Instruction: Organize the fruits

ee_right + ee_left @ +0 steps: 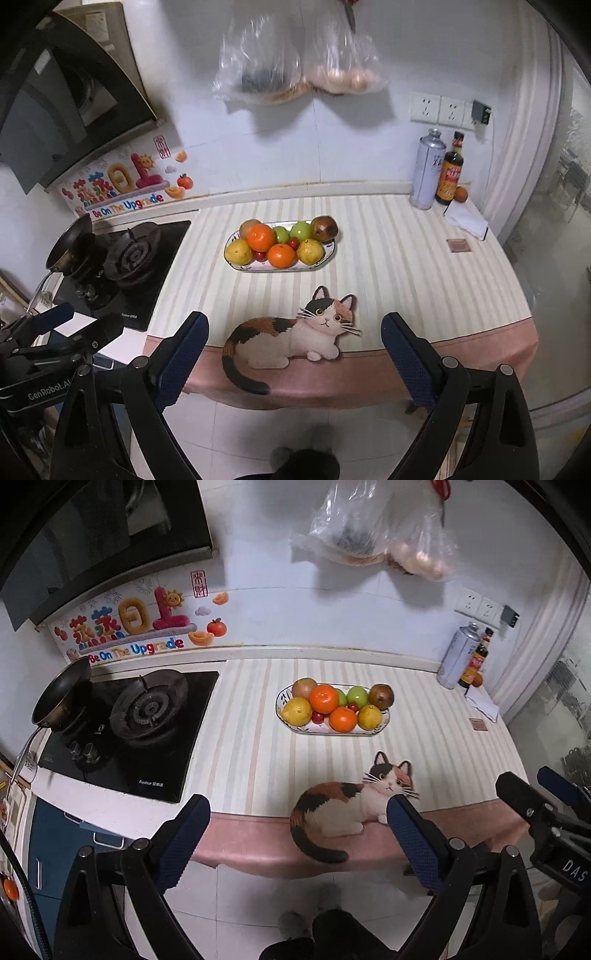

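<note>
A striped cloth (332,760) covers the counter, its pink border hanging over the front edge. At the counter's left end sits a black gas hob (140,731) with a dark frying pan (61,690) tilted on the far-left burner, and a black range hood (92,539) hangs above it. Two clear plastic bags (295,66) hang on the wall above the middle of the counter. A cat-shaped mat (291,339) lies at the front edge, its tail drooping over the pink border. The oval fruit plate (332,731) stands near the middle of the counter, behind the cat mat and well apart from both tools. It holds two oranges (324,698), two lemons (297,711), two green apples (357,696), a brownish pear (381,696) at its right end, another brownish fruit (304,687) at the back left, and small red fruits tucked between them. At the back right corner stand a silver canister (428,170) and a dark sauce bottle (450,170), just beside each other. The left gripper (297,812) hovers in front of the counter's front edge with its blue-padded fingers spread wide and nothing between them. The right gripper (293,328) hangs alongside it, likewise spread wide and holding nothing.
</note>
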A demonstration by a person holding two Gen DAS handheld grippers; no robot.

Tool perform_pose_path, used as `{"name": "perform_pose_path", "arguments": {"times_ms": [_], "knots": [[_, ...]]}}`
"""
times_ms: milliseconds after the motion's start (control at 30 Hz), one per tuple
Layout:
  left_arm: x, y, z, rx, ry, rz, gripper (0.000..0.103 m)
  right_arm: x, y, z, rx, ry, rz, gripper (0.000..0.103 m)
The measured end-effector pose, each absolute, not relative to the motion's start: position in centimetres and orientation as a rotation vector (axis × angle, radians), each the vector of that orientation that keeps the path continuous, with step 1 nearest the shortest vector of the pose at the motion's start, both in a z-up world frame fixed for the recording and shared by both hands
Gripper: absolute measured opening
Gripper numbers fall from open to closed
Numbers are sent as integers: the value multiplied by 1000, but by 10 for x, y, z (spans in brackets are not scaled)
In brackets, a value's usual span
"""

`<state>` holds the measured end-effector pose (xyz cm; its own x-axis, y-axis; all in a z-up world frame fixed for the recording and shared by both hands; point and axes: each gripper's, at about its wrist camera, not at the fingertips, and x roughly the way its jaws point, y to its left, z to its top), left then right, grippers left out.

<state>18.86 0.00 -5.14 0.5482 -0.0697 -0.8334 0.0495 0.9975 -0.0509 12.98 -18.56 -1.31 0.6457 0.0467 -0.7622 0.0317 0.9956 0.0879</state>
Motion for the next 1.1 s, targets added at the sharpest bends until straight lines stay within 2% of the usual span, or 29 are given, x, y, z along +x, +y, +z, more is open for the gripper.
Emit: {"name": "perform_pose_path", "arguments": {"times_ms": [367,1100], "knots": [[143,-3,-17,-34,895,-18,98,84,-197,22,95,813,41,97],[115,-12,0,-25,863,-17,98,74,-200,24,118,823,98,100]]}}
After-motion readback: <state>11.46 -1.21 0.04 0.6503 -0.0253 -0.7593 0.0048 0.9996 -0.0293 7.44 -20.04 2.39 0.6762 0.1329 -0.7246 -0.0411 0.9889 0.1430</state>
